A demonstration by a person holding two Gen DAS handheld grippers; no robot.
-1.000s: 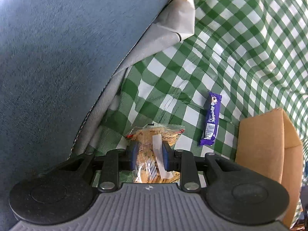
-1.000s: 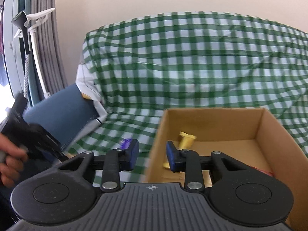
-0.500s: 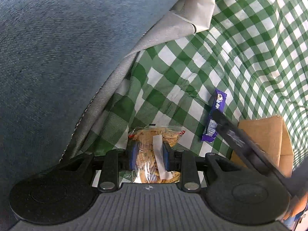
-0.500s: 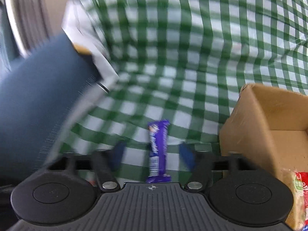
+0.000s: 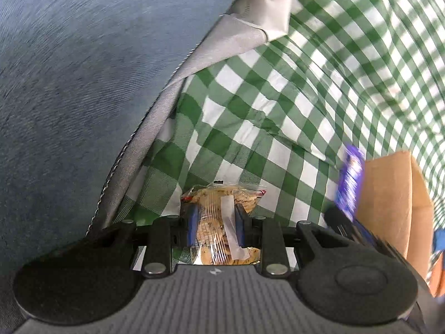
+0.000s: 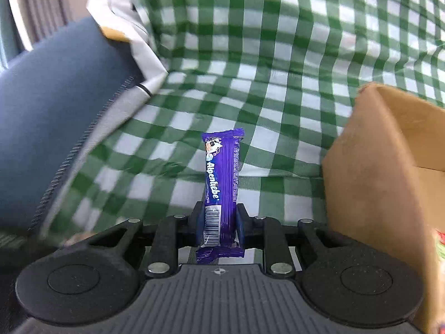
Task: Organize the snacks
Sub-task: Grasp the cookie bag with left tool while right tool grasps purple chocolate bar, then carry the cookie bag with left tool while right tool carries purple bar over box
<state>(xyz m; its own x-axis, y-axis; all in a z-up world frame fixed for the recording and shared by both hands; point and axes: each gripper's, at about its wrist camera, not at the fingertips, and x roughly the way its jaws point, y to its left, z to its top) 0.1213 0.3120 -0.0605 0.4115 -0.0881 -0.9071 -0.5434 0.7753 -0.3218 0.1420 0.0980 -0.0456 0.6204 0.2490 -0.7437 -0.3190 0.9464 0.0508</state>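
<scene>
My left gripper (image 5: 216, 224) is shut on a clear packet of cookies (image 5: 222, 194), held just above the green checked cloth (image 5: 278, 105). My right gripper (image 6: 219, 222) is shut on a purple Alpenliebe candy bar (image 6: 222, 172), which stands upright between the jaws. That bar also shows blurred in the left wrist view (image 5: 349, 178), with the right gripper (image 5: 345, 222) under it, next to the cardboard box (image 5: 389, 194). The open cardboard box (image 6: 370, 172) stands to the right of the bar in the right wrist view.
A blue cushion (image 5: 83, 83) with a grey edge lies on the left and shows in the right wrist view (image 6: 55, 111) too. A red-and-green packet (image 6: 439, 245) lies inside the box at the far right edge.
My right gripper swung from over the box to the purple bar, closed on it and lifted it off the cloth. My left gripper kept its hold on the cookie packet and shifted slightly.
</scene>
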